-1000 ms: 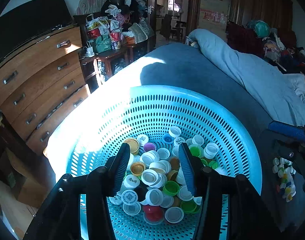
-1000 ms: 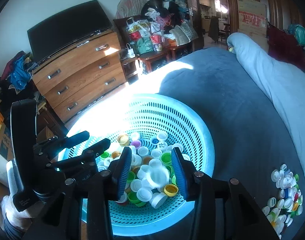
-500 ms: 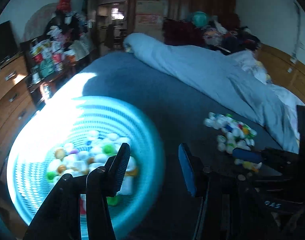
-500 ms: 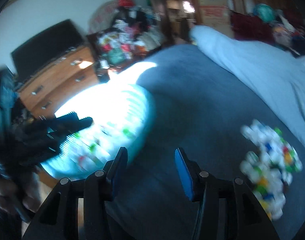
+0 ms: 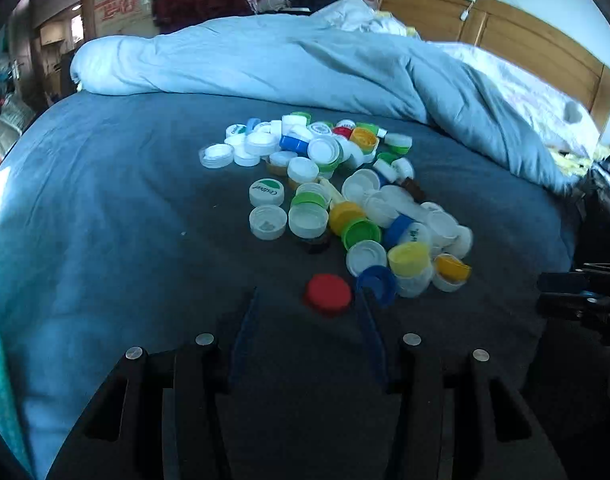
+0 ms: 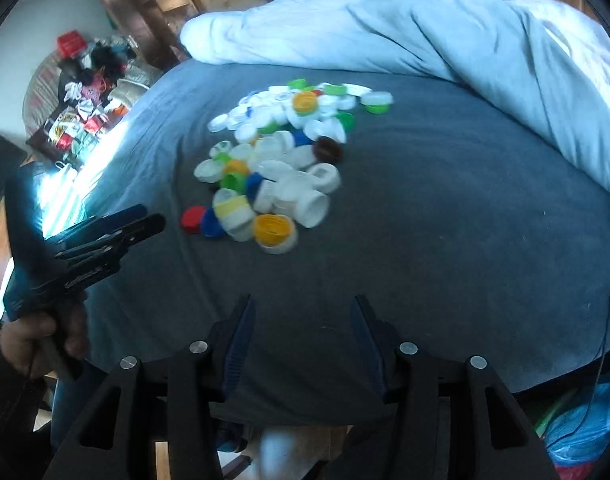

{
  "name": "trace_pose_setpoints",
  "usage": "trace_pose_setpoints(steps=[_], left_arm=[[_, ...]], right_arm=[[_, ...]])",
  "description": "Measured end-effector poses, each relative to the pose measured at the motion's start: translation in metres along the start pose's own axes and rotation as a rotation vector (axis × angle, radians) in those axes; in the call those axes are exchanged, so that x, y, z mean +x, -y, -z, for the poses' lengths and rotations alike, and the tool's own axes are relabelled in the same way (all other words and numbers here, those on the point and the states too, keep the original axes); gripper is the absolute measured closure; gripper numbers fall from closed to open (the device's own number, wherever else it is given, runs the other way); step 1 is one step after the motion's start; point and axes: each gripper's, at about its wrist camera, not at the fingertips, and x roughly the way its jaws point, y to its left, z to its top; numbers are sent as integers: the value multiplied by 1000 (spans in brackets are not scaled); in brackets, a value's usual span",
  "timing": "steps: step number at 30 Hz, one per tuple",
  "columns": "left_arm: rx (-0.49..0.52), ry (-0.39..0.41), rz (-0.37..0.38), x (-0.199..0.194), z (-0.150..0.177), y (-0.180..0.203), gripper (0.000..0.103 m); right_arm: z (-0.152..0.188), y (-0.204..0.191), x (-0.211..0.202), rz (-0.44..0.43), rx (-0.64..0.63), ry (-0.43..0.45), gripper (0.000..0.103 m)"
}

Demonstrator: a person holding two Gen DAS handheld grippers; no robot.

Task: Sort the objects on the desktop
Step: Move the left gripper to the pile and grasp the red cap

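Bottle caps (image 5: 337,196) lie heaped mid-bed on the dark blue bedsheet (image 5: 117,208); red cap (image 5: 327,293) sits apart at the pile's near edge; left gripper (image 5: 307,300) jaws parted, holding nothing, red cap just ahead; right gripper (image 6: 301,308) jaws apart, empty, above bare sheet.

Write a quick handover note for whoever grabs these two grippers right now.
Left gripper: open, empty, aimed at the red cap at the near edge of the pile of bottle caps.
Right gripper: open, empty, over bare blue bedsheet, short of the pile.
Caps lie mixed on the bed; no sorted groups visible here.
Left to do: pick caps and sort them; the red cap looks the easiest start.
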Motion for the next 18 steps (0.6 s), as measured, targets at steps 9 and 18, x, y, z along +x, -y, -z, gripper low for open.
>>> trace_pose_setpoints(steps=[9,18], left_arm=[[171,-75,46,35,-3,14,60],[127,-86,40,36,-3,10,79]], right_arm=[[9,8,9,-53,22,-12,49],[8,-9,8,-63,-52,6,55]])
